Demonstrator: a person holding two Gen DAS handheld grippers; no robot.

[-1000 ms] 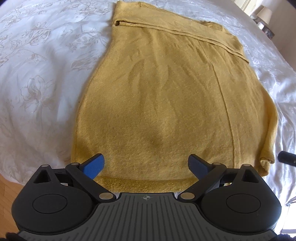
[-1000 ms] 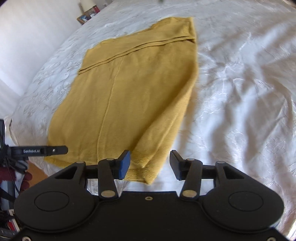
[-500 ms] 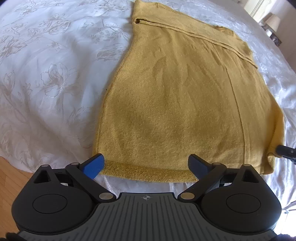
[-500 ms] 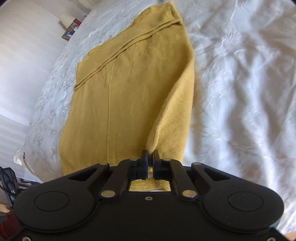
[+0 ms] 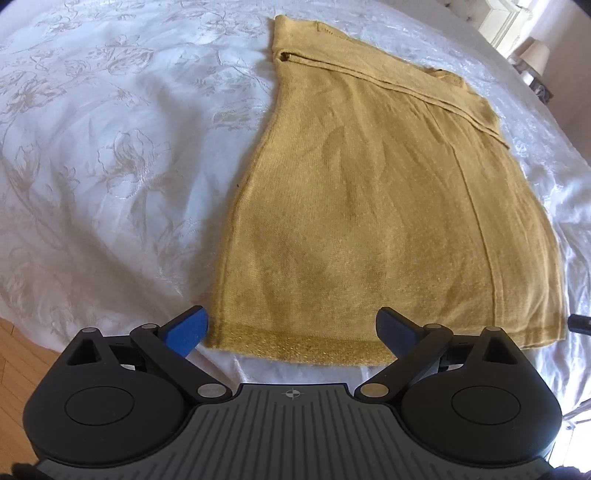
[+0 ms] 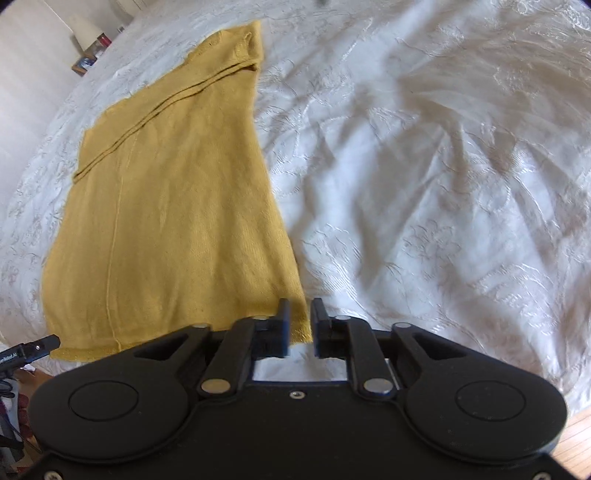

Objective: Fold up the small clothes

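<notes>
One yellow knit top (image 5: 388, 206) lies flat on the white bedspread (image 5: 110, 166), with its glittery hem (image 5: 295, 349) along the bottom of the frame and a folded part across the far end. It looks partly folded already, so I think the next step is to lift the hem corners and bring them up toward the far end.

To do that well, each claw should bite the hem close to a corner, catch every layer, and lift at the same speed so the cloth stays smooth.

The left claw (image 5: 293, 326) is spread wide and holds nothing. It hovers just in front of the hem, and its blue fingertip (image 5: 186, 330) sits at the near left corner.

The right claw (image 6: 300, 326) is at the other hem corner (image 6: 301, 332), low in its frame. A narrow gap shows between its fingers, and I cannot tell if it is pinching the cloth.

Only the left view shows the whole hem edge and a bit of wooden floor (image 5: 22, 354) at the lower left. Only the right view shows the big wrinkled part of the bedspread on the right, and a lamp (image 6: 86, 31) at the upper left.
</notes>
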